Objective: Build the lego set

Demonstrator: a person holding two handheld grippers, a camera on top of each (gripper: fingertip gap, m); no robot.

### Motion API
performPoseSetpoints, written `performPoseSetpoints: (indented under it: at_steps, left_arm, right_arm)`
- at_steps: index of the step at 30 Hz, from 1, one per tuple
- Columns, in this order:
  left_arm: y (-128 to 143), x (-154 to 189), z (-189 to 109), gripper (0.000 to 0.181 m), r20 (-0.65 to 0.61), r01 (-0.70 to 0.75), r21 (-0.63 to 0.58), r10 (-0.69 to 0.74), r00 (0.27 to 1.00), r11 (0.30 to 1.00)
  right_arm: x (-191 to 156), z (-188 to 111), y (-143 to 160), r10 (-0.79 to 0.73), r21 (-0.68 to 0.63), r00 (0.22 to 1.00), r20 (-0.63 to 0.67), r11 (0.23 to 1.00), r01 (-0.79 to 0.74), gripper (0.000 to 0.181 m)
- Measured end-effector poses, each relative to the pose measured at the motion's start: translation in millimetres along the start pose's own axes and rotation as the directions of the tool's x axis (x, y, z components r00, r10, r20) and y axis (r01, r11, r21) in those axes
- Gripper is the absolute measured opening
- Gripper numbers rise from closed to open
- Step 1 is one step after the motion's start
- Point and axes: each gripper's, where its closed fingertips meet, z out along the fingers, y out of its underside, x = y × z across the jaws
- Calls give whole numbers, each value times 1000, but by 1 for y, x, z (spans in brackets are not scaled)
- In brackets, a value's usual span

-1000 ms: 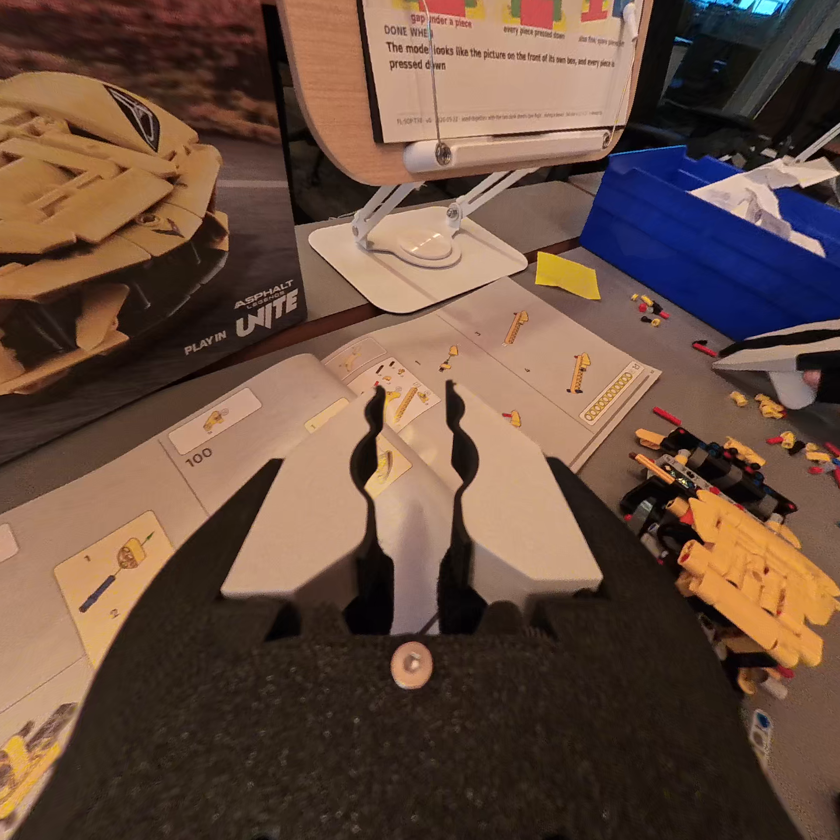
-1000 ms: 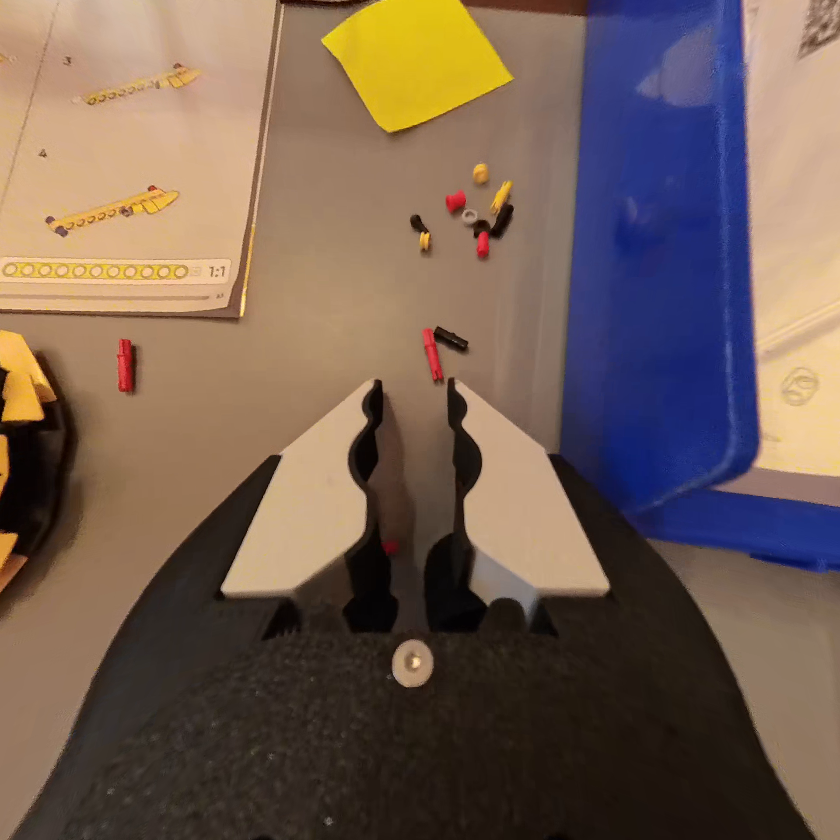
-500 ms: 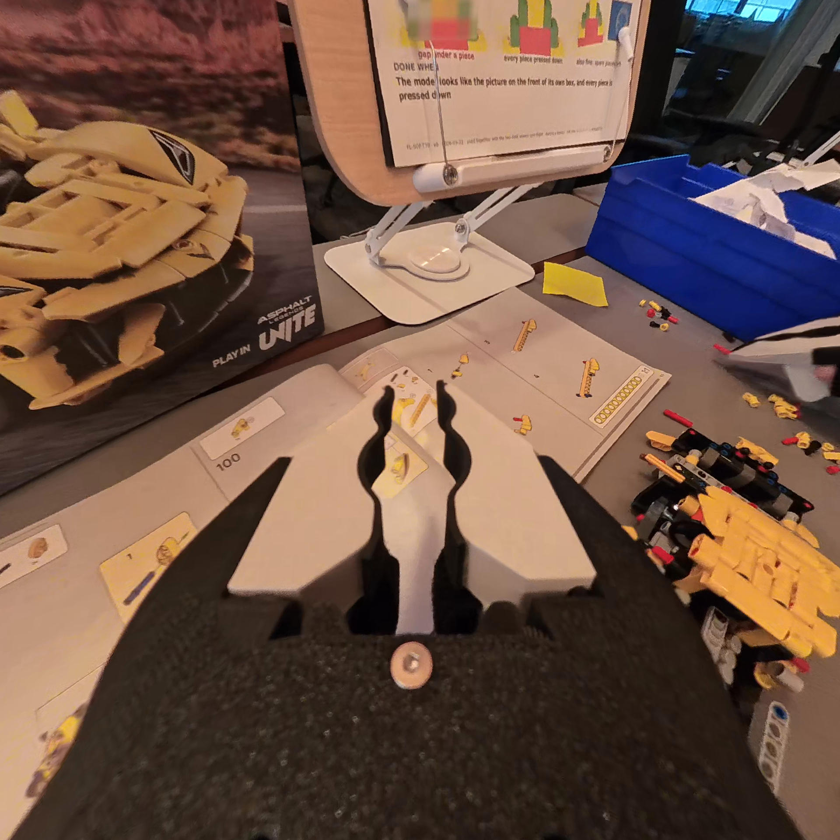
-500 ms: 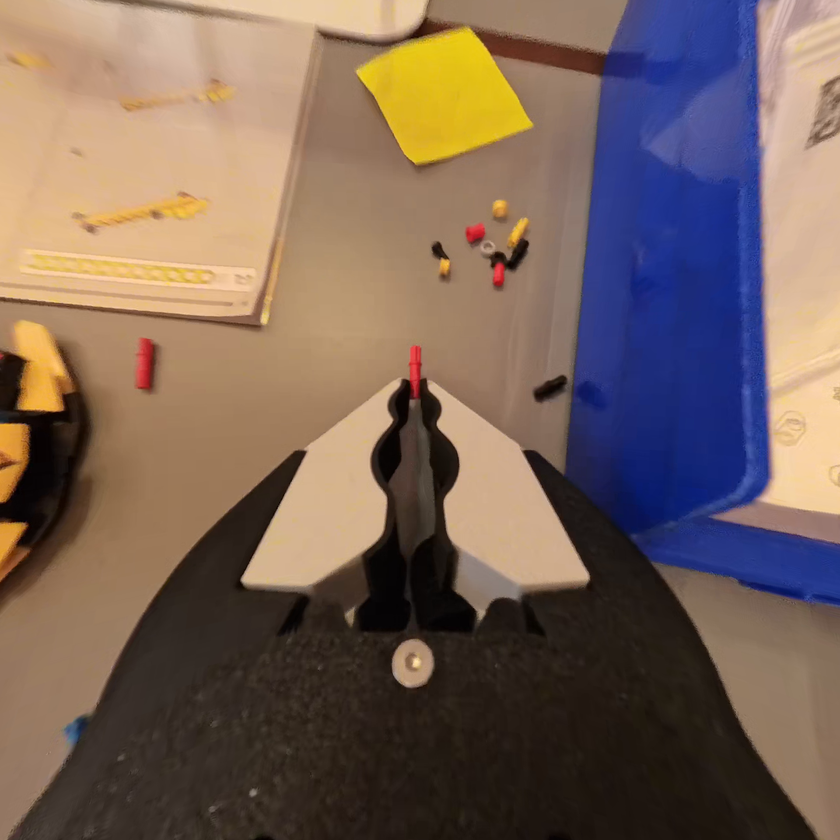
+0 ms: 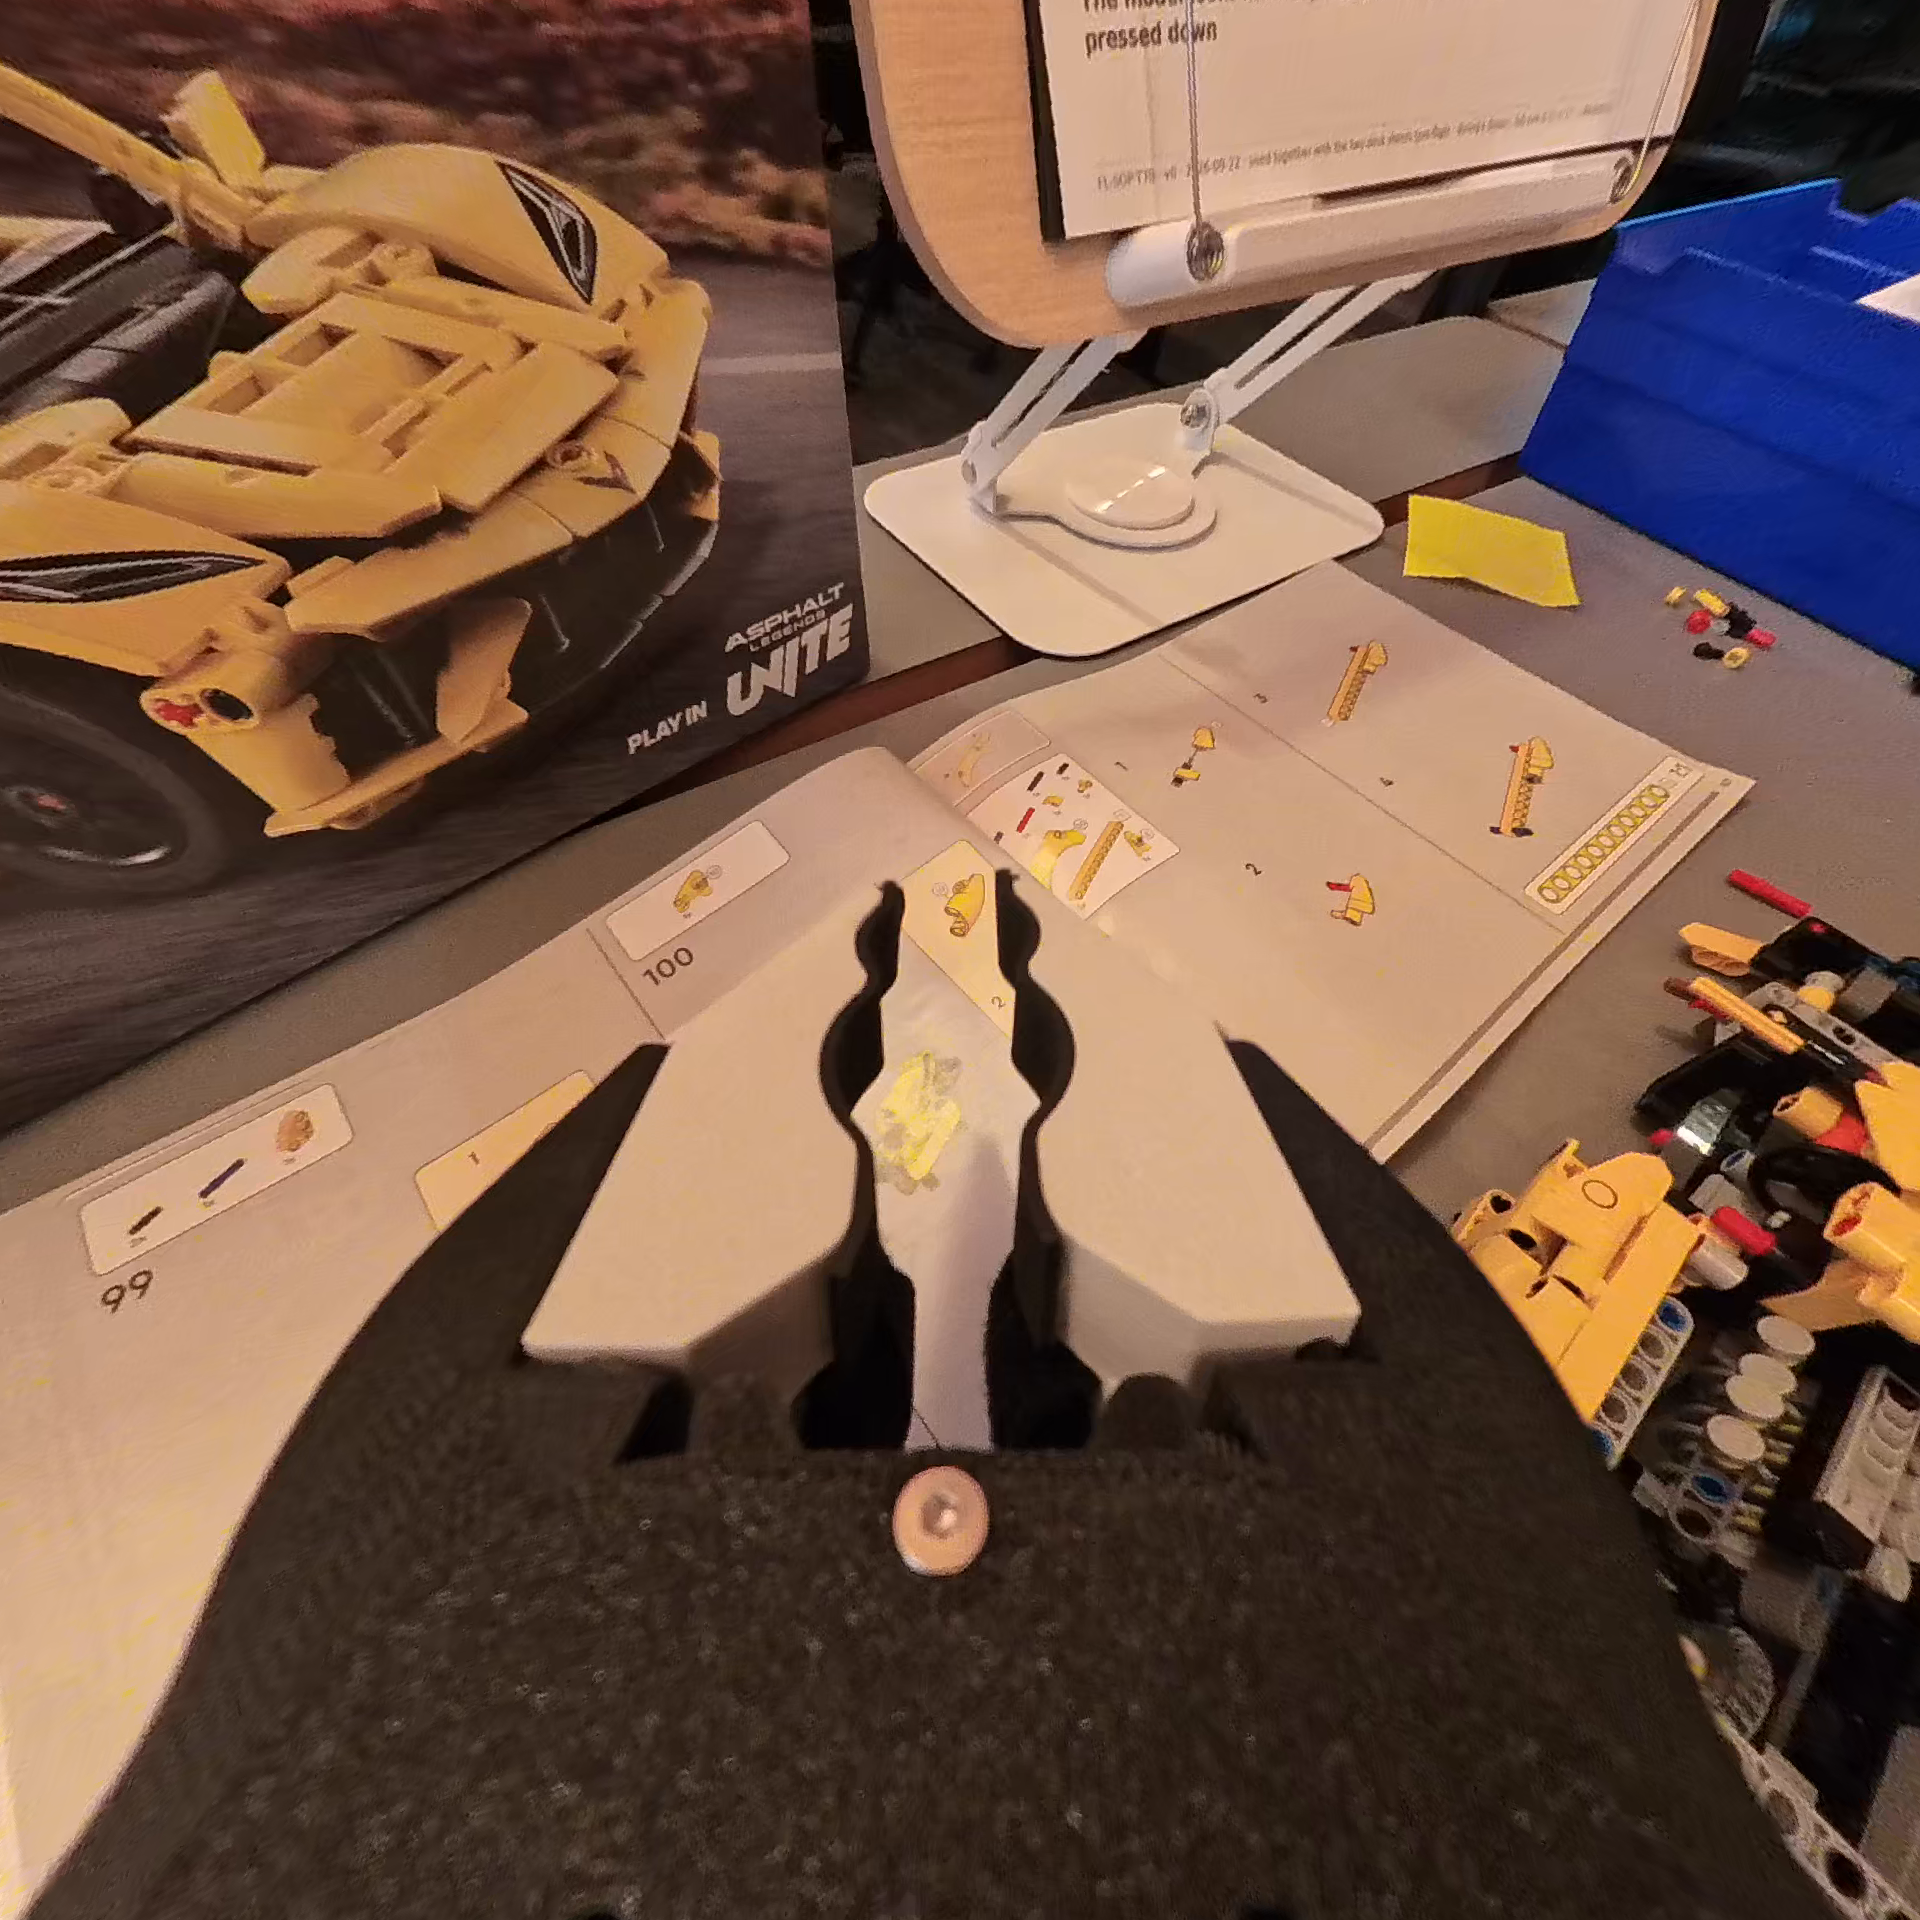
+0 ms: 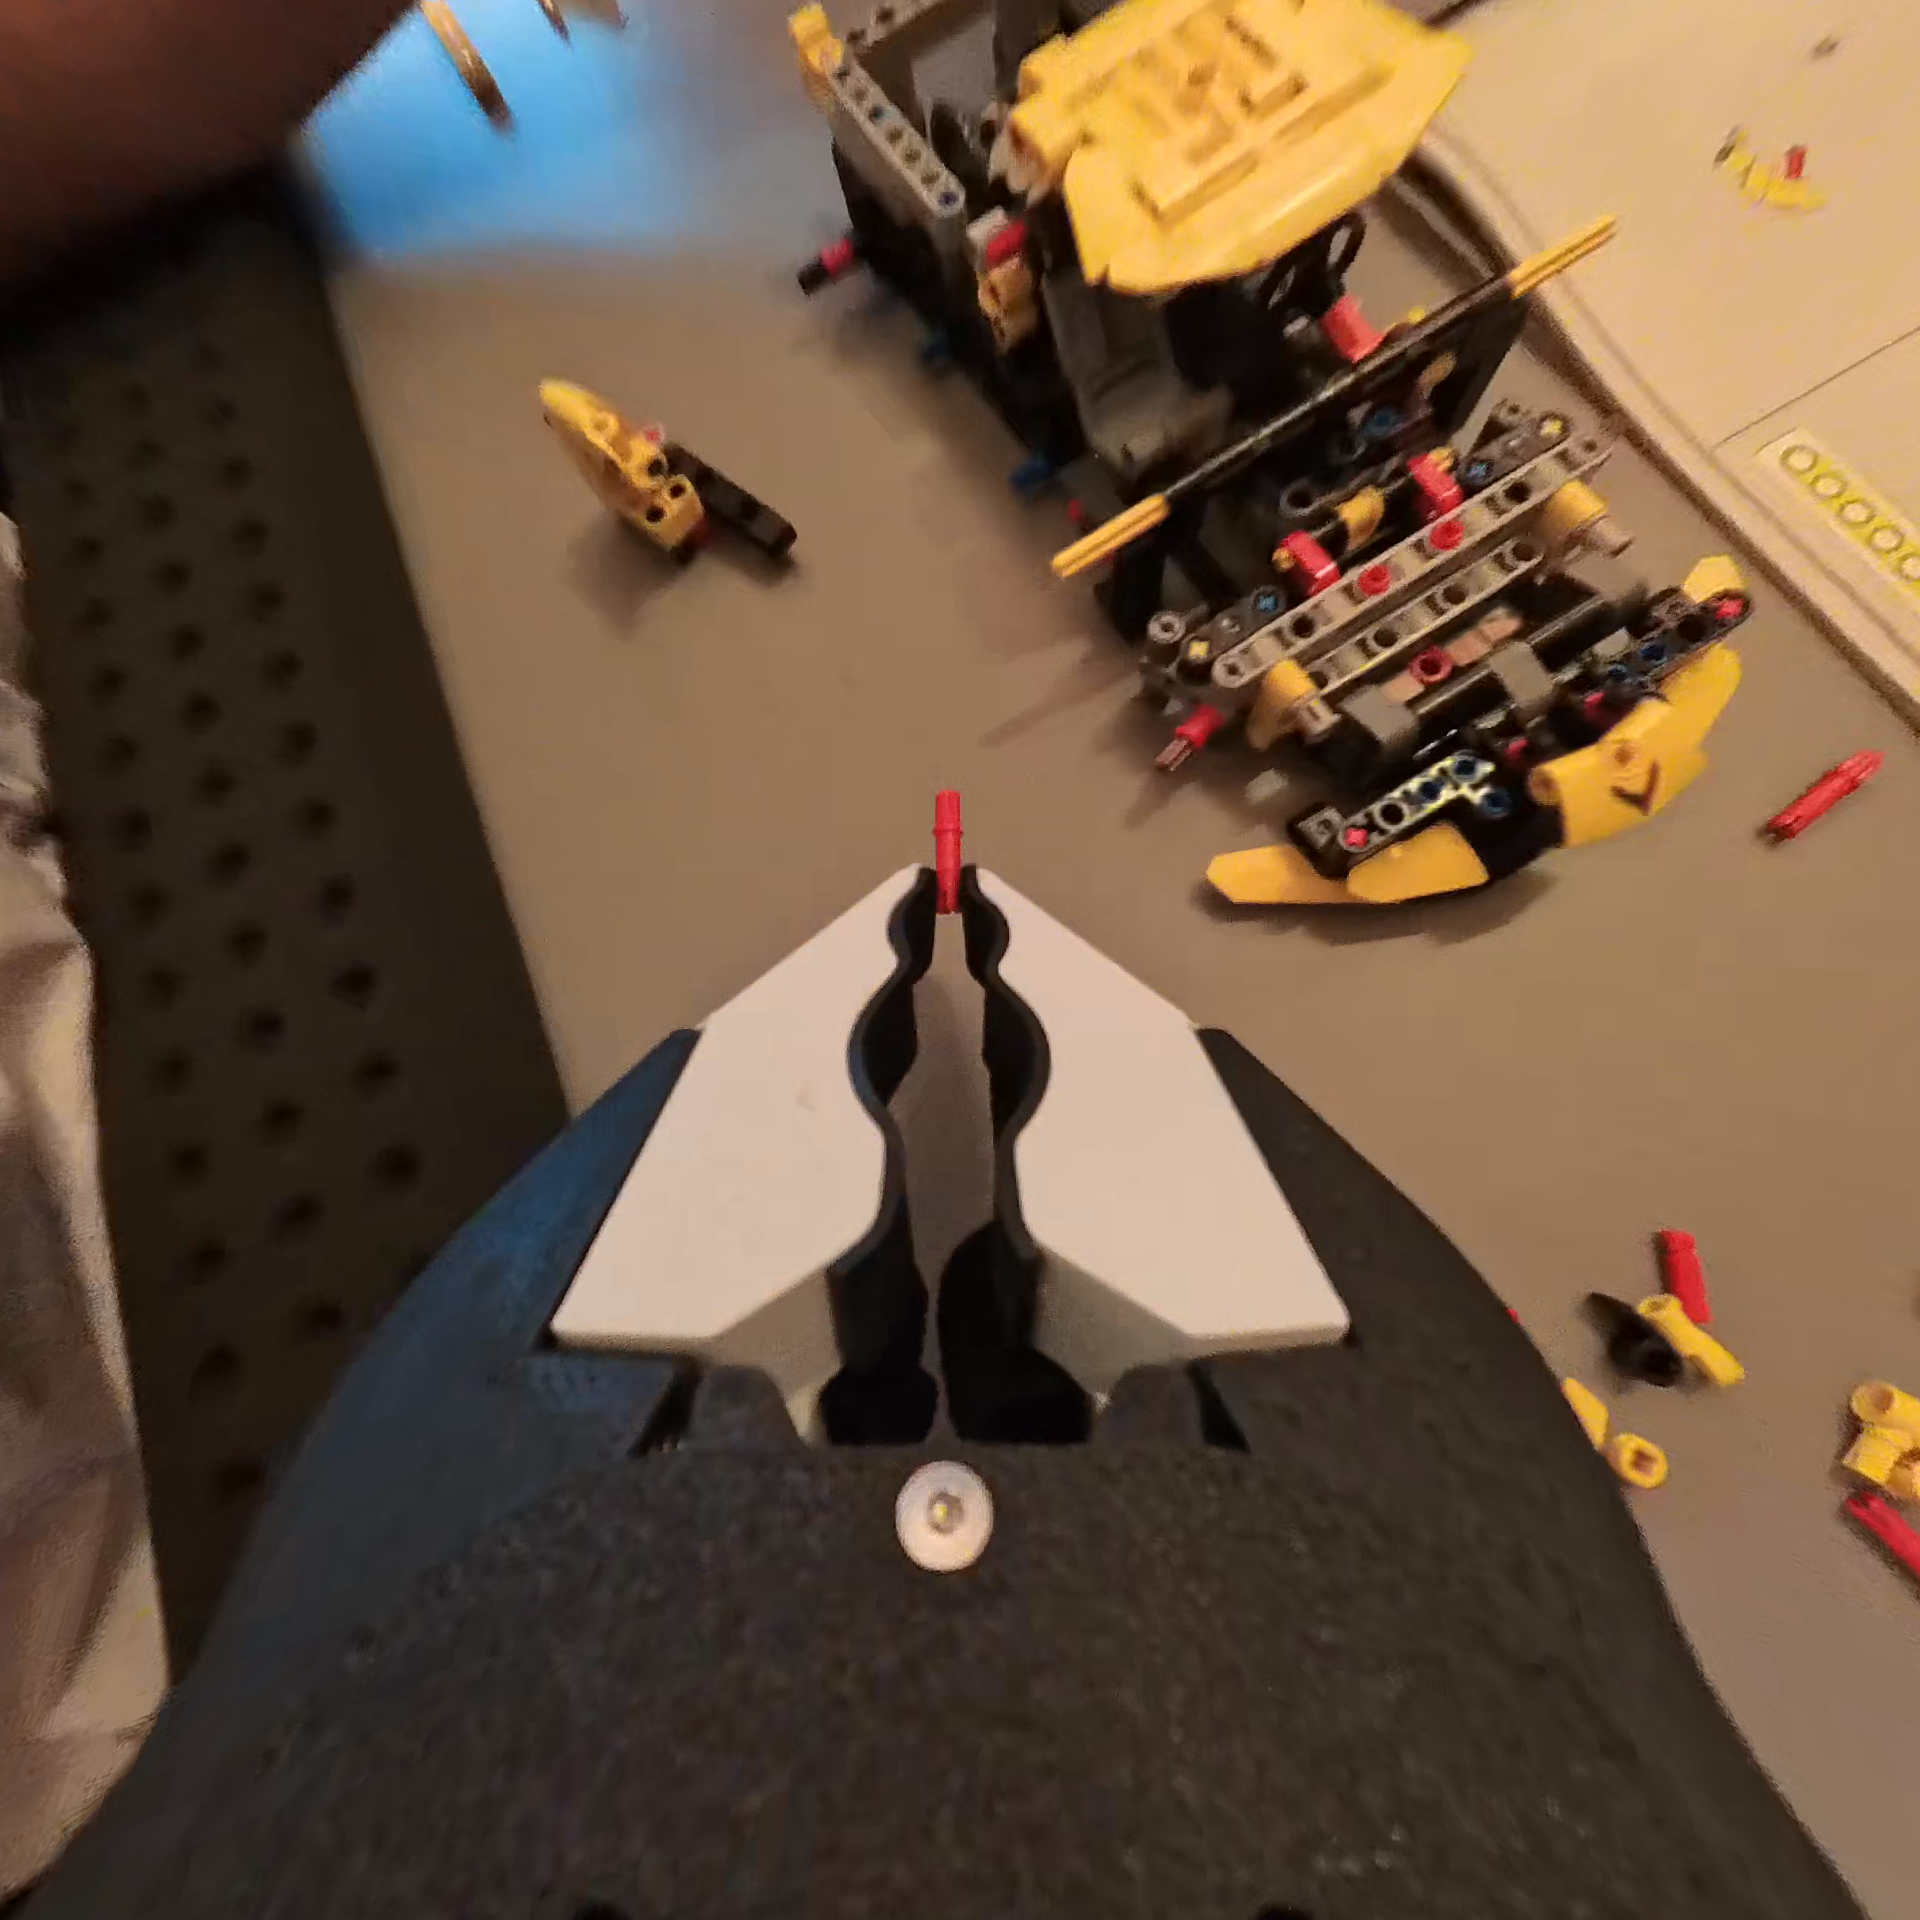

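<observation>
Right gripper (image 6: 947, 883) pinching red pin (image 6: 947, 831) at fingertips, tip protruding for insertion; half-built car (image 6: 1351, 499) at one o'clock. Left gripper (image 5: 948, 904) parted narrowly, empty, over instruction booklet (image 5: 1351, 831), probably for reference.

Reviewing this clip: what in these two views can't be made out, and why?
- Left wrist view: the right gripper is out of frame; the left gripper covers part of the instruction booklet.
- Right wrist view: motion blur smears the car model, so no seat for the red pin shows.
- Right wrist view, top left: a blurred blue patch, unidentifiable.
</observation>
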Motion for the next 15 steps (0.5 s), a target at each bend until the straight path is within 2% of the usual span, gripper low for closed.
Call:
performPoseSetpoints:
  at_steps: [8, 11, 13, 15]
  left_arm:
    - [2, 9, 4, 18, -11, -30, -12, 30, 999, 999]
    - [2, 8, 3, 18, -12, -27, -17, 26, 1000, 1000]
    - [1, 7, 2, 18, -11, -21, -12, 21, 1000, 1000]
    - [0, 7, 2, 18, -13, -11, -9, 11, 1000, 1000]
  right_arm:
    - [9, 15, 23, -7, -80, 998, -58, 997, 3, 4]
    - [14, 6, 2, 61, 54, 998, -13, 997, -60, 8]
    - [42, -7, -16, 111, 120, 991, -74, 988, -102, 14]
    - [98, -19, -30, 187, 172, 944, -271, 975, -144, 13]
